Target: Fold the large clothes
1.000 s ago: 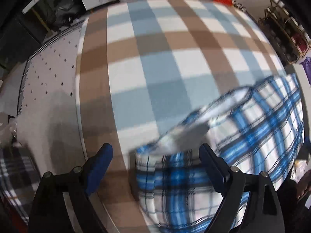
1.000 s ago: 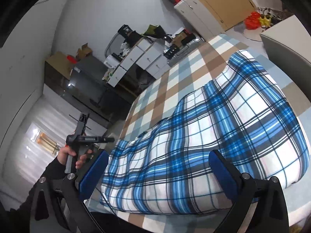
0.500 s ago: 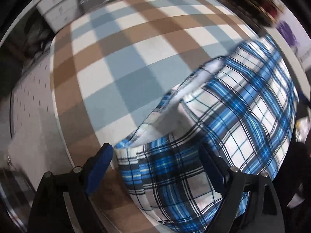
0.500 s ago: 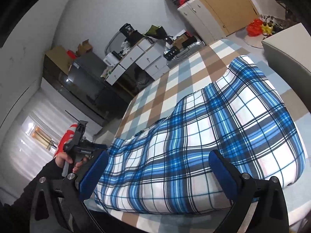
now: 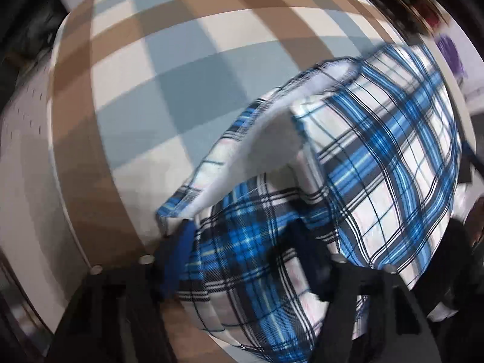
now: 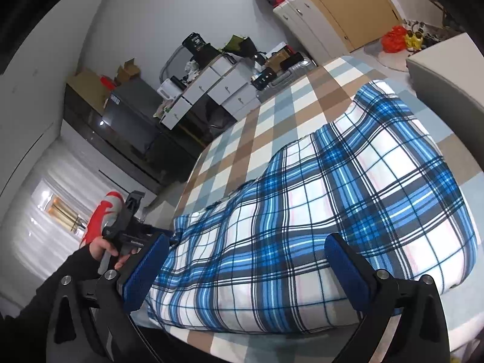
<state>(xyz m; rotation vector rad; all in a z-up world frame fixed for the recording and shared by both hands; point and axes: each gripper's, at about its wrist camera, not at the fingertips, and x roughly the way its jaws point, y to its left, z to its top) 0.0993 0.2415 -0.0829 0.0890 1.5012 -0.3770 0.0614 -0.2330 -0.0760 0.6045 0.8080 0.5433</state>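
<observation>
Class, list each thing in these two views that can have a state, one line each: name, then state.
Blue plaid garment: folded over, lying on the bed, near corner bunched with its white lining showing.
Left hand-held gripper: jaws just been closing, now pinching the garment's corner.
Right hand-held gripper: open, holding nothing, above the garment's near edge.
Checked bedspread: spread flat.
White drawers: shut.

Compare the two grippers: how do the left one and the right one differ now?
The left gripper has fabric of the blue plaid garment bunched between its jaws, which have just been closing; the right gripper stands open and holds nothing. The left points steeply down at the fabric, the right more shallowly. Both have blue pads.
</observation>
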